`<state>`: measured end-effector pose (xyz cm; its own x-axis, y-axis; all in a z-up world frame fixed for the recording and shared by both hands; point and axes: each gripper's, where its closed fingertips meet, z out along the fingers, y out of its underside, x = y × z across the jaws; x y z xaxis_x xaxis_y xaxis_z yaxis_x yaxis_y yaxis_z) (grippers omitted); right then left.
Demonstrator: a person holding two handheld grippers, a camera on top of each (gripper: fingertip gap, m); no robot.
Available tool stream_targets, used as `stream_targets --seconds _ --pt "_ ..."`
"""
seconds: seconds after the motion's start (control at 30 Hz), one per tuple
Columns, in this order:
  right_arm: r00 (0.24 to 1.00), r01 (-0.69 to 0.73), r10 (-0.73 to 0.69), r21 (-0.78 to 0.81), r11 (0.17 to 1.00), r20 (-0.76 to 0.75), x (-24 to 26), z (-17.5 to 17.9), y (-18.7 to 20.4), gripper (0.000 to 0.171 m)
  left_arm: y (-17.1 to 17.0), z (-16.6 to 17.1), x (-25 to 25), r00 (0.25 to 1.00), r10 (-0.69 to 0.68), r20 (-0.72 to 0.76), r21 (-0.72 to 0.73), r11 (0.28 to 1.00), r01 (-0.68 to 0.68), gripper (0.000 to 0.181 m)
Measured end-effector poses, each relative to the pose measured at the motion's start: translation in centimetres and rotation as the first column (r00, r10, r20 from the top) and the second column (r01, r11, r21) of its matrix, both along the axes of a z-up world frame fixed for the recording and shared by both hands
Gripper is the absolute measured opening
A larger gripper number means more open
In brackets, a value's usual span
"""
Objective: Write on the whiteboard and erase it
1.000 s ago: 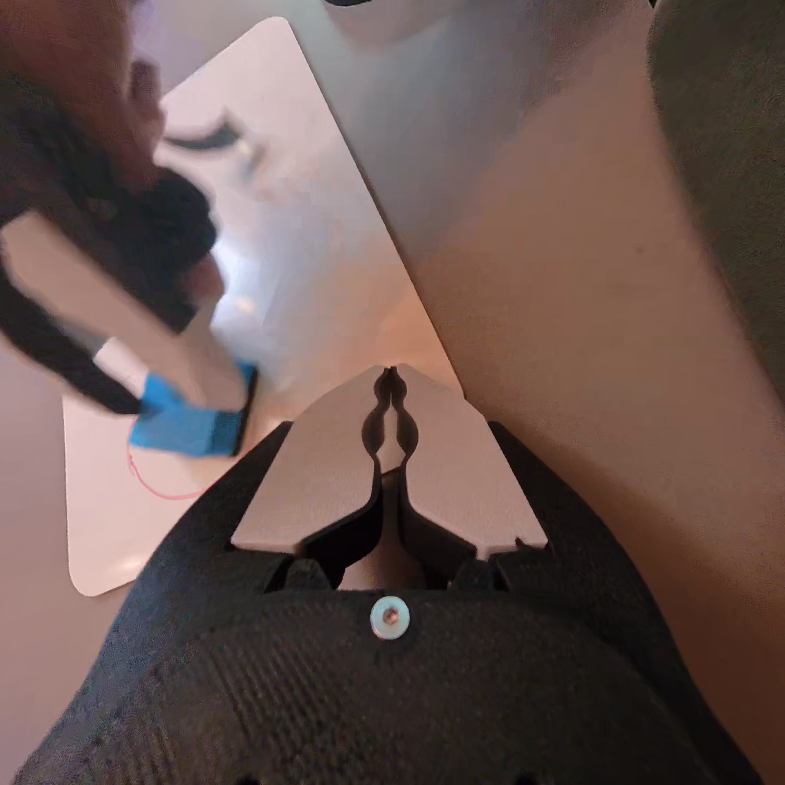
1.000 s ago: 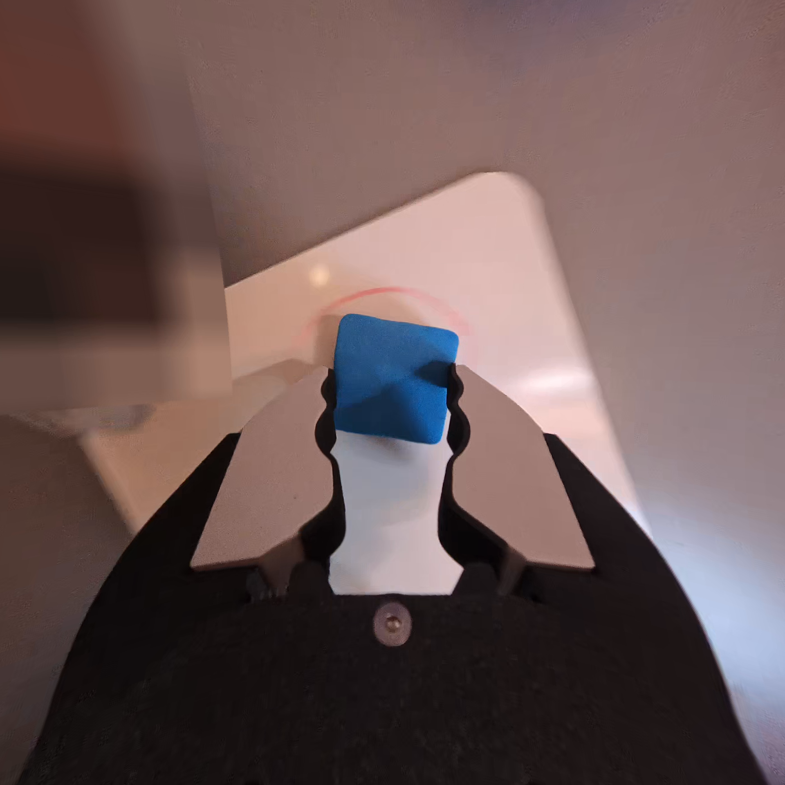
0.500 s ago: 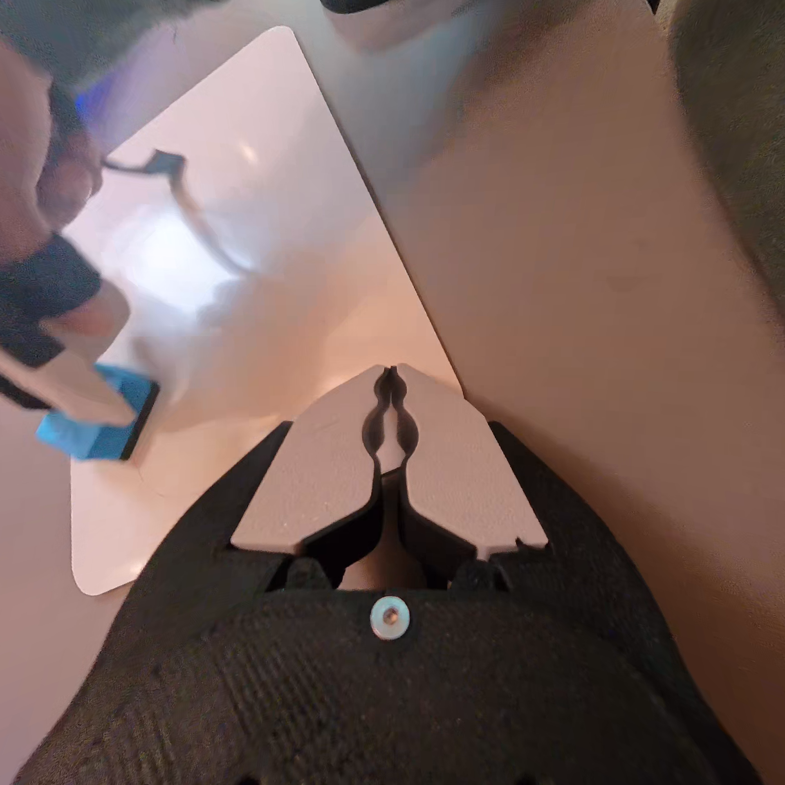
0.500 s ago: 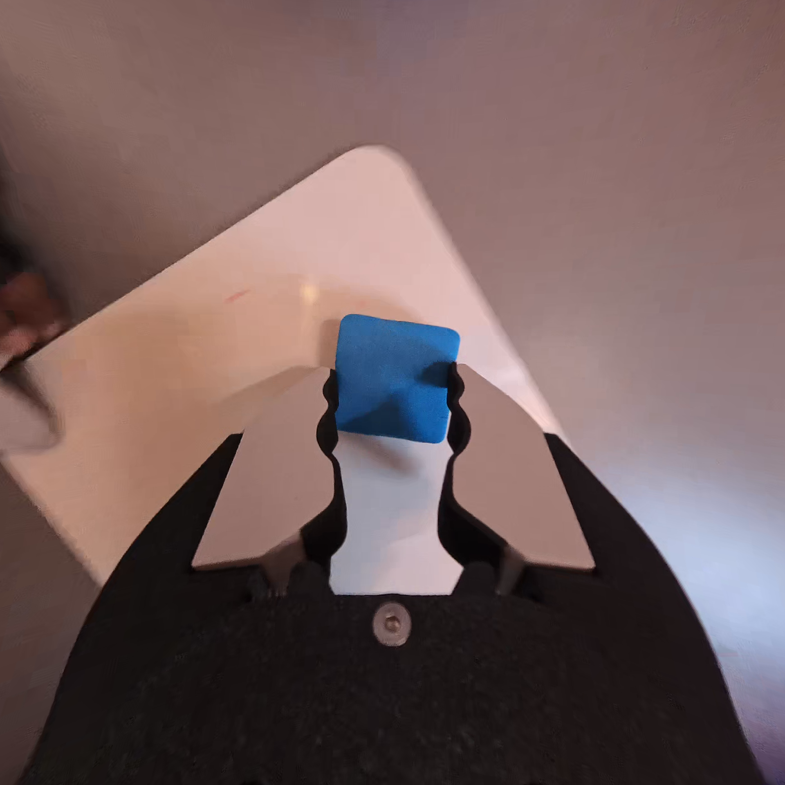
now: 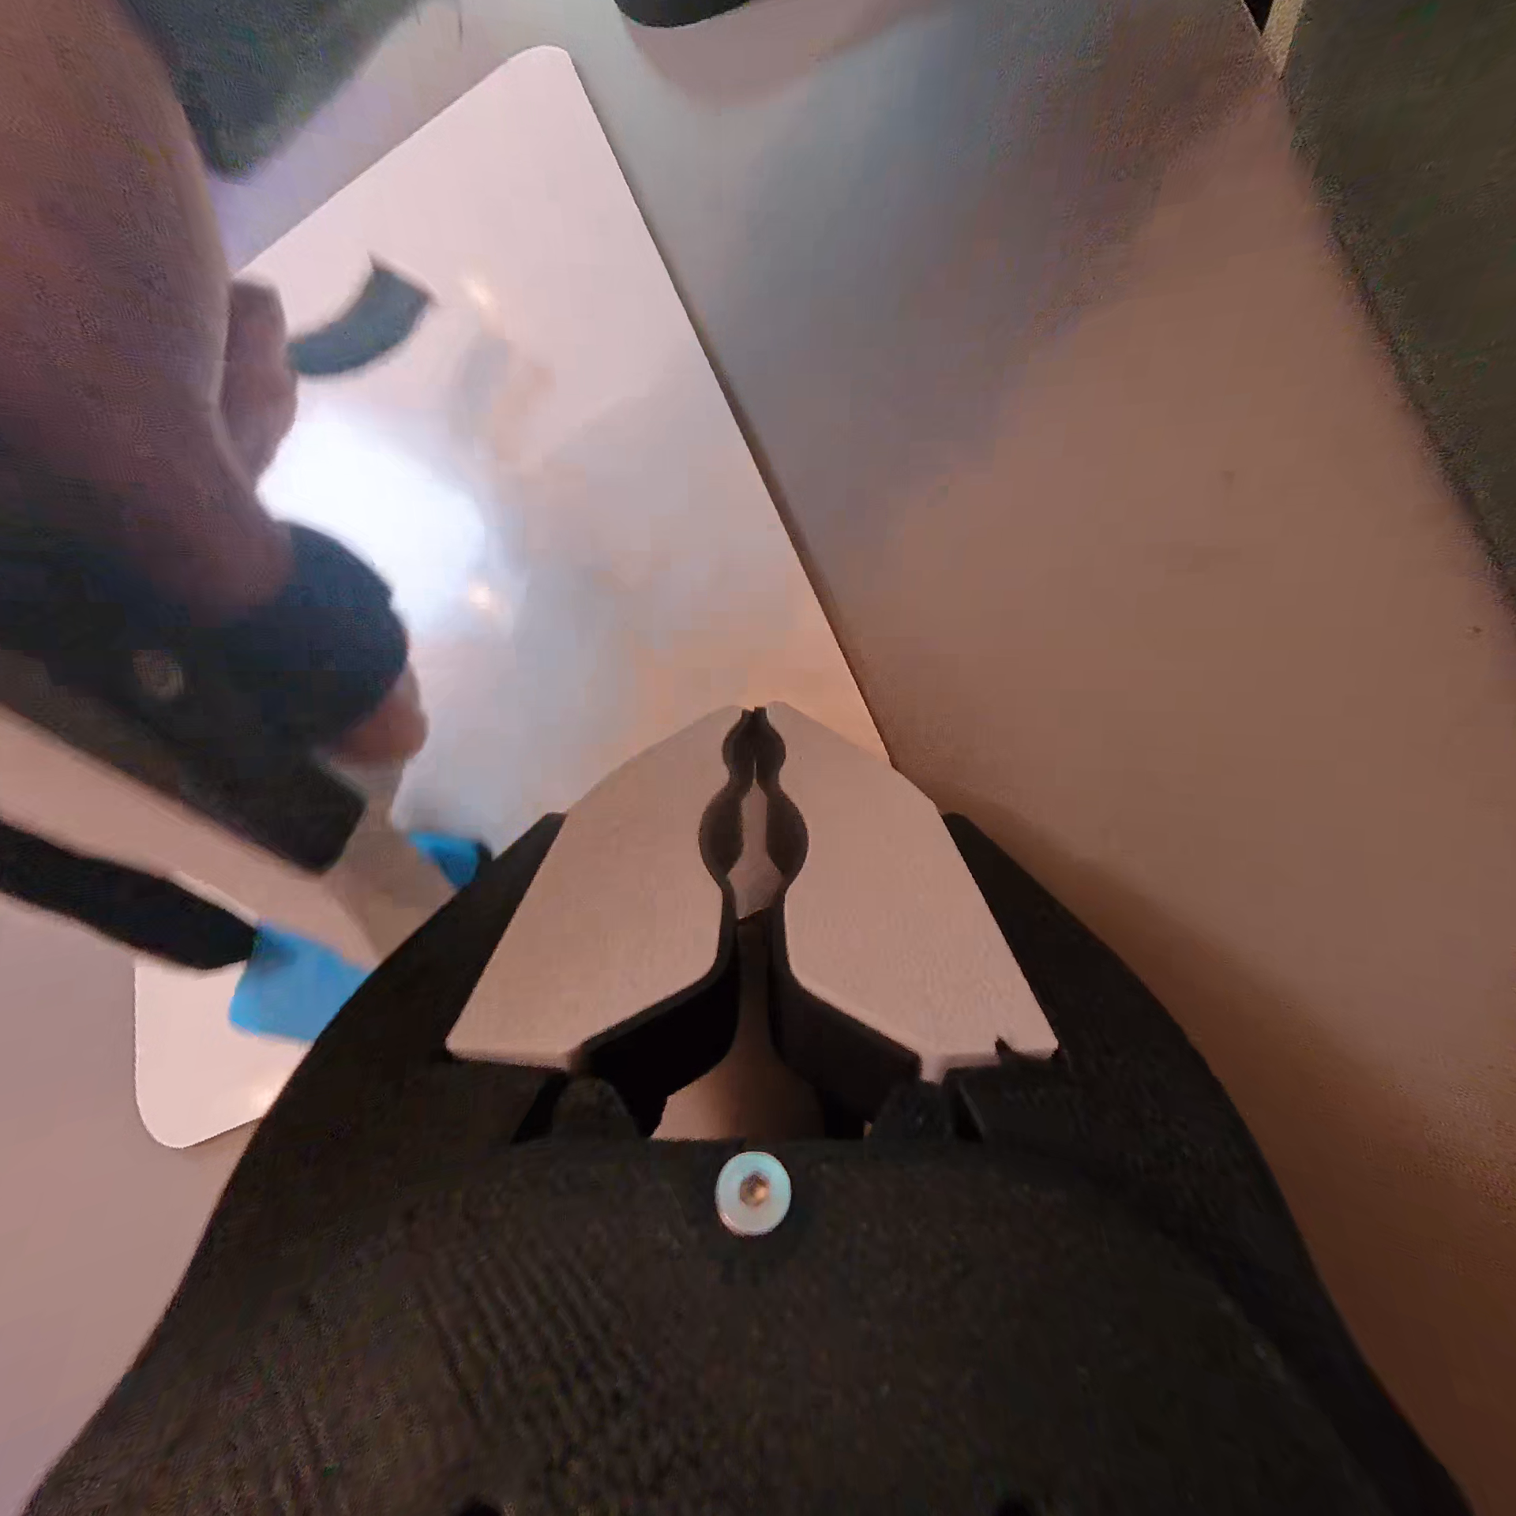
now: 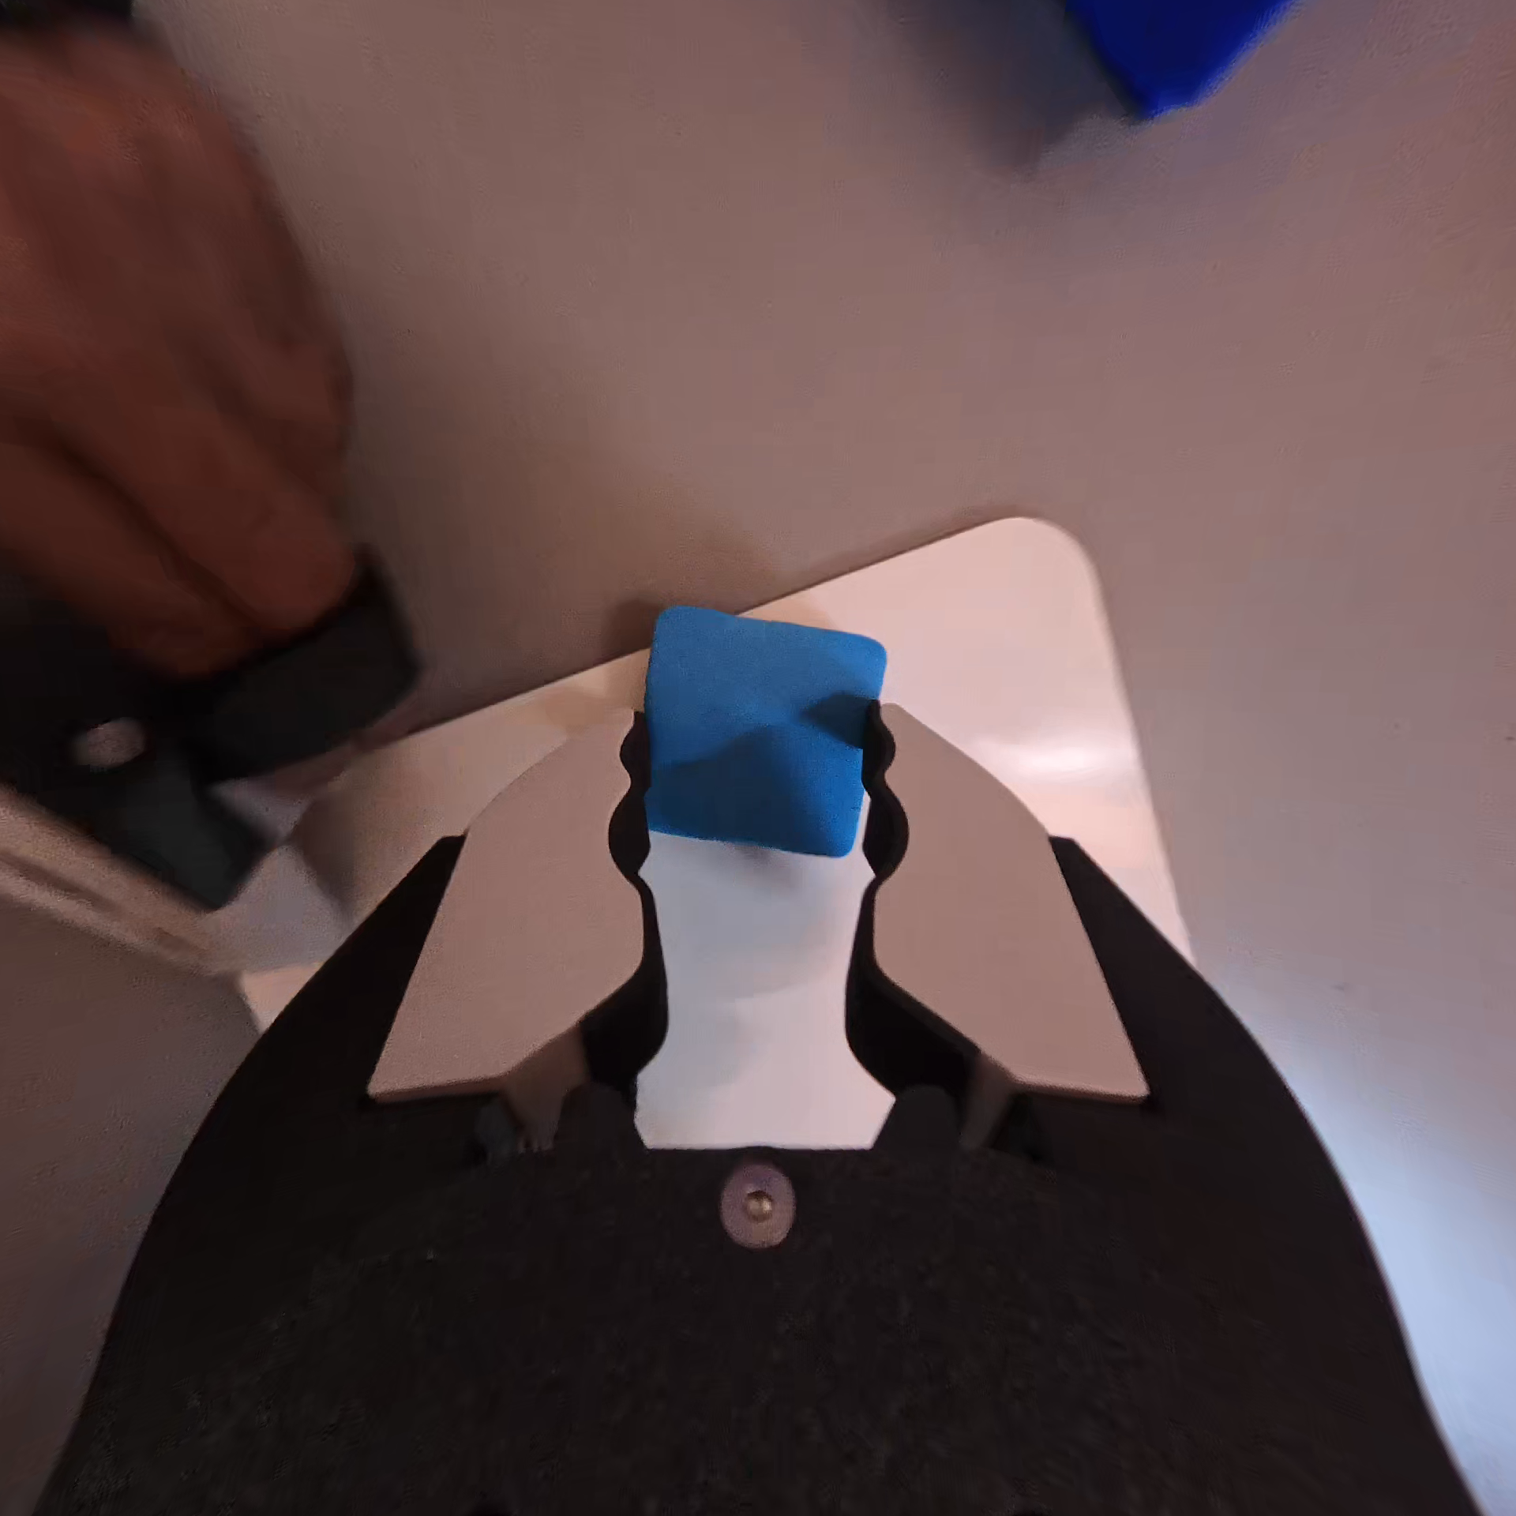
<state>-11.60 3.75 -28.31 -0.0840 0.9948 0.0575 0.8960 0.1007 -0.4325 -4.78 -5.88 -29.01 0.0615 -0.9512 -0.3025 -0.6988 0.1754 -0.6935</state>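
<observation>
Since the frame half a second ago, the right tongs (image 6: 755, 730) and the blue eraser (image 6: 759, 738) have travelled from the board's left margin, as the left wrist view frames it, to its lower end close against the left tongs (image 5: 755, 722). In the right wrist view, the board corner ahead has shifted to the right.

Right tongs: partly open, both inner faces pressed against the sides of the eraser, which is gripped between the tips. Eraser sits over the whiteboard (image 6: 1009, 656), at the board's far edge in this view, with part of the block projecting past that edge over the desk (image 6: 738, 328). Whether its underside touches the board cannot be determined from this view.

Left tongs: fully closed, tips meeting, nothing held. They sit at the right-hand edge of the whiteboard (image 5: 533, 369); contact with the board cannot be confirmed.

Left wrist view shows the right tongs (image 5: 353, 902) blurred, gripped by a hand (image 5: 123, 369), with the eraser (image 5: 287, 993) low on the board. Board surface shows no visible markings; a dark curved reflection appears near its upper left.

A blurred blue object (image 6: 1181, 49) lies at the top right of the right wrist view; its kind is not identifiable.
</observation>
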Motion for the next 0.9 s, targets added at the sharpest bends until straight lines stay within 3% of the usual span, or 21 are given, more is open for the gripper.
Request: stream_targets --seconds 0.07,0.13,0.17,0.27,0.33,0.4,0.43,0.5,0.57,0.63,0.73,0.83,0.9 --pt "0.989 0.138 -0.138 -0.003 0.990 -0.049 0.1 0.0 4.3 0.051 0.0 0.0 0.0 1.000 -0.003 0.001 0.008 1.000 0.003 0.000" --pt "0.946 0.323 -0.322 0.001 0.946 -0.041 3.9 0.0 8.9 0.051 0.0 0.0 0.0 1.000 -0.004 0.002 0.012 1.000 0.004 0.001" --pt "0.934 0.356 -0.356 -0.004 0.934 -0.022 6.1 0.0 9.3 0.050 -0.1 0.0 0.0 1.000 -0.004 0.001 0.015 1.000 0.004 0.000" --pt "0.972 0.231 -0.230 -0.013 0.973 0.045 9.6 0.0 2.9 0.050 -0.1 0.0 0.0 1.000 -0.004 0.002 0.008 1.000 0.004 0.000" --pt "0.995 0.079 -0.078 -0.003 0.997 0.058 8.7 0.0 -2.8 0.050 -0.1 0.0 0.0 1.000 -0.004 0.002 -0.005 1.000 0.004 0.000" --pt "1.000 -0.004 0.004 0.013 1.000 0.022 6.6 0.1 -4.6 0.051 -0.2 0.0 0.0 1.000 -0.004 0.001 -0.004 1.000 0.004 0.000" --pt "1.000 0.017 -0.017 -0.007 1.000 -0.014 5.7 0.0 -3.5 0.051 -0.1 0.0 0.0 1.000 -0.003 0.000 0.000 1.000 0.003 0.001" --pt "0.980 0.183 -0.182 0.001 0.983 -0.078 5.8 0.1 3.1 0.051 -0.1 0.0 0.0 1.000 0.001 0.003 0.002 1.000 -0.001 0.000" --pt "0.904 0.421 -0.421 -0.013 0.907 -0.077 10.0 0.0 10.8 0.051 -0.1 0.0 0.0 1.000 0.003 0.005 0.005 1.000 -0.003 0.000" --pt "0.863 0.504 -0.504 -0.018 0.864 -0.028 14.8 0.0 12.7 0.050 -0.1 0.0 0.0 1.000 0.005 0.003 0.007 1.000 -0.005 0.000" --pt "0.931 0.365 -0.365 -0.025 0.931 0.005 14.6 0.0 5.8 0.050 -0.1 0.0 -0.1 1.000 0.004 0.009 -0.010 1.000 -0.004 0.000" --pt "0.991 0.128 -0.128 -0.006 0.992 -0.023 8.3 0.1 -1.6 0.051 0.0 0.0 0.1 1.000 0.005 0.008 -0.024 1.000 -0.004 0.000" --pt "0.993 0.098 -0.099 -0.017 0.995 -0.067 5.5 0.1 -0.6 0.051 0.0 0.0 0.1 1.000 0.007 0.008 -0.020 1.000 -0.007 0.000"
